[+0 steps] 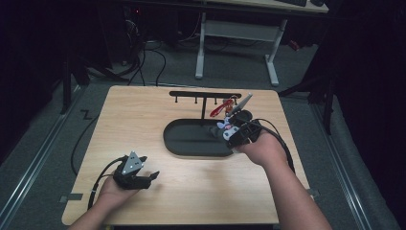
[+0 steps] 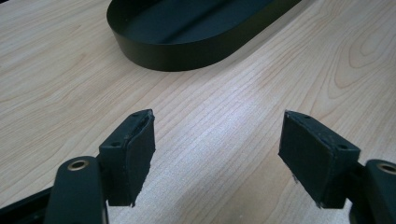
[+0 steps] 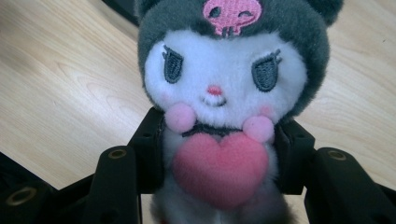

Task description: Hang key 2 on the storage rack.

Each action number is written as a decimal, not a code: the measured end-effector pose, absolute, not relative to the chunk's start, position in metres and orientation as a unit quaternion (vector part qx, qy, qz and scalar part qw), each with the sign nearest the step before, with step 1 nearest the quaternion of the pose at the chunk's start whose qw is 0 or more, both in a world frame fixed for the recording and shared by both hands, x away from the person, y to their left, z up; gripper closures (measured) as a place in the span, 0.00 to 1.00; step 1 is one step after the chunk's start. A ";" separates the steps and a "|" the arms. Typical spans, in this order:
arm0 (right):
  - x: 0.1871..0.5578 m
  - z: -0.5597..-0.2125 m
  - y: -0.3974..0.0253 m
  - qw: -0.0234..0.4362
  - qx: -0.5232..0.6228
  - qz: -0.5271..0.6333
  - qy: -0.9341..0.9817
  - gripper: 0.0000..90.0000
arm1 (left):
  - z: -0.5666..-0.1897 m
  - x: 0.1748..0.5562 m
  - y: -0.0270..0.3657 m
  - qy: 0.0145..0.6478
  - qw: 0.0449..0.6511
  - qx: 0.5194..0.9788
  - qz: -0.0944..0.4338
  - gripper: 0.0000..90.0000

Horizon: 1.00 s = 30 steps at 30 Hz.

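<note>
A small plush doll (image 3: 219, 88) with a white face, dark grey hood and pink heart is squeezed at its body between the jaws of my right gripper (image 3: 219, 156). In the high view the right gripper (image 1: 226, 130) holds the doll (image 1: 229, 125) over the right end of the black oval tray (image 1: 191, 152). A red strap (image 1: 218, 110) on the doll rises toward the black hook rack (image 1: 205, 95). My left gripper (image 1: 154, 176) rests near the table's front left. Its jaws stand wide apart in the left gripper view (image 2: 217, 149), with bare wood between them.
The light wooden table (image 1: 143, 120) ends close behind the rack. The tray (image 2: 187, 51) lies ahead of the left gripper. Cables trail from both grippers off the table. A white desk frame (image 1: 237, 31) stands on the floor beyond.
</note>
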State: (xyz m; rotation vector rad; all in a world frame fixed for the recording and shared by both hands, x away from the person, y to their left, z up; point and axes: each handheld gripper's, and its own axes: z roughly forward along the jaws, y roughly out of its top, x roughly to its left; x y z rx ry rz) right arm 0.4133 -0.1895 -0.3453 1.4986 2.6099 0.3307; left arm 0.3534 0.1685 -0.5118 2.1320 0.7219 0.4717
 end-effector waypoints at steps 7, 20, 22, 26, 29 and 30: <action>0.428 -0.332 -0.182 0.061 0.504 0.103 0.855 0.53 | -0.514 0.352 0.168 0.282 0.402 0.851 0.185 0.30; 0.453 -0.307 -0.168 0.077 0.501 0.118 0.854 0.53 | -0.514 0.354 0.169 0.283 0.399 0.852 0.187 0.31; 0.456 -0.304 -0.168 0.078 0.502 0.121 0.853 0.53 | -0.514 0.354 0.169 0.282 0.399 0.852 0.188 0.31; 0.462 -0.300 -0.168 0.089 0.510 0.119 0.848 0.53 | -0.513 0.353 0.170 0.281 0.401 0.851 0.188 0.31; 0.466 -0.297 -0.168 0.093 0.512 0.122 0.845 0.53 | -0.513 0.353 0.170 0.280 0.400 0.852 0.187 0.31; 0.467 -0.296 -0.168 0.090 0.516 0.124 0.843 0.53 | -0.513 0.353 0.169 0.280 0.400 0.853 0.187 0.31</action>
